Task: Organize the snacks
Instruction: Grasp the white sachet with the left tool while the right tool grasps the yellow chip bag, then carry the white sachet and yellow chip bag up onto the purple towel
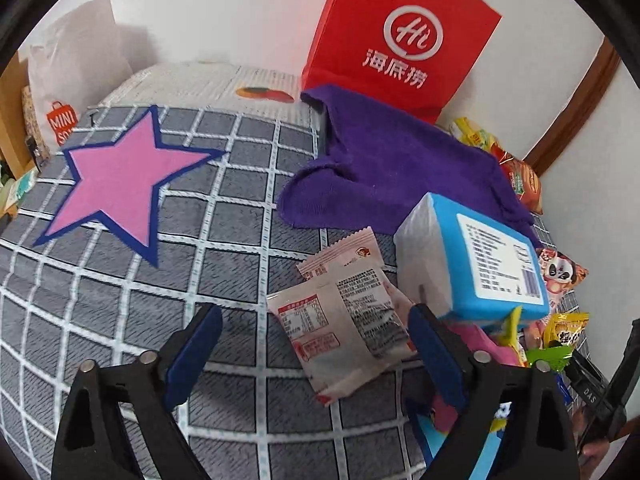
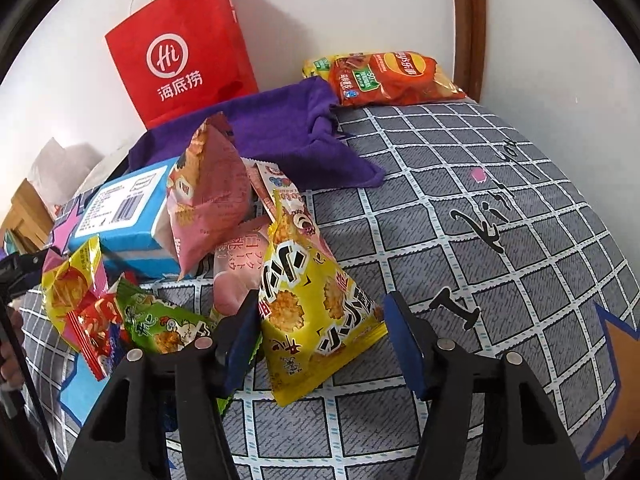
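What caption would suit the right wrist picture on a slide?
Right gripper open around a yellow snack packet on a checked bedcover, red paper bag behind.

White wall (image 2: pixel 360 8), brown wooden trim (image 2: pixel 468 20), grey checked bedspread (image 1: pixel 240 200).

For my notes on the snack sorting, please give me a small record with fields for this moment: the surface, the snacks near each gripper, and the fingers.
surface: grey checked bedcover
backdrop: red paper bag against the wall, purple cloth in front of it
left gripper: fingers open around a pale snack packet, not pressing it
right gripper: fingers either side of a yellow snack bag; contact unclear
other items: blue box, pink bag, chips bag
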Available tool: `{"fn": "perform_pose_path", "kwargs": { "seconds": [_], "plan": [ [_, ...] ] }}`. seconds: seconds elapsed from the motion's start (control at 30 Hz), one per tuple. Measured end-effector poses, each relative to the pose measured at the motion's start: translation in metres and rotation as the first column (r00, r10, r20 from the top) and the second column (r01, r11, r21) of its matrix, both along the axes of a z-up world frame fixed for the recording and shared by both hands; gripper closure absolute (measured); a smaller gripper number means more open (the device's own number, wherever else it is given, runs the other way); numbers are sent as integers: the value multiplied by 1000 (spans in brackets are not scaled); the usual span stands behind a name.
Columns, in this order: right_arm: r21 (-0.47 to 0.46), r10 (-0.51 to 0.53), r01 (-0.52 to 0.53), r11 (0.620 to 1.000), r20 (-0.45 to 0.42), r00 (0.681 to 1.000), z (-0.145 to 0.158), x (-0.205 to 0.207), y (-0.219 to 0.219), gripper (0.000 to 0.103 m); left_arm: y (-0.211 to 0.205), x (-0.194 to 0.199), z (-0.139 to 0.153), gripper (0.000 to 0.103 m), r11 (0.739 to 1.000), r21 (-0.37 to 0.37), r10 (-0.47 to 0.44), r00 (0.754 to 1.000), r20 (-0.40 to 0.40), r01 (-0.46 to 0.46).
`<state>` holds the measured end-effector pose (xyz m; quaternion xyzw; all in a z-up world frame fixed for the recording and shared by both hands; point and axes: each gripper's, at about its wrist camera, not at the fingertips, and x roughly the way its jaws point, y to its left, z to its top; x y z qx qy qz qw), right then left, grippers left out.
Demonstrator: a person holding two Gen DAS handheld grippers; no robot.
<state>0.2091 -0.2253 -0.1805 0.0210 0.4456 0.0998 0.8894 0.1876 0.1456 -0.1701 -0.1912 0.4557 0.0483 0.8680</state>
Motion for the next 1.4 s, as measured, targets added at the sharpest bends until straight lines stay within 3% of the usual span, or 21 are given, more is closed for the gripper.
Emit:
{"fn": "perform_pose_path", "kwargs": {
  "seconds": [0.13,0.27,0.63,0.8,1.0,1.1,1.27,1.3,1.37,1.4],
  "plan": [
    [-8,-12,12,1000,21,1000,-3,-3,1,42,0,9,-11,19,999,-49,-15,1000,-17,14],
    [-14,-19,19,1000,26,999,-4,-3,3,41,-7,11,-10,28,999,10,-45,999,-16,45],
    [-3,-10,10,1000,16,1000,5,-19,1,49,-1,-31,-4,29,994,78,-77,996,-51,81],
    [-3,2,-2,1000,7,1000,9,-37,-2,50,-1,-58,-4,29,992,113,-51,995,-88,61],
    [12,6,-6,1000,-8,1000,5,-52,-10,47,-15,-71,-11,24,974,221,-27,996,-86,46],
    [11,0,0,1000,-33,999,-3,-50,-9,47,-21,-71,-15,15,959,282,5,997,-80,17],
    [3,-8,8,1000,-1,1000,-8,-49,-7,43,-19,-74,-17,11,959,283,47,997,-58,-28],
    [0,-7,7,1000,1,1000,-9,-47,-7,43,-20,-74,-17,12,958,285,46,997,-56,-28],
    [-2,-4,4,1000,3,1000,-8,-46,-7,46,-23,-77,-13,38,959,283,35,998,-43,-21],
    [3,-1,1,1000,6,1000,-6,-46,-7,49,-25,-78,-11,43,958,287,32,999,-42,-18]
  ]
}}
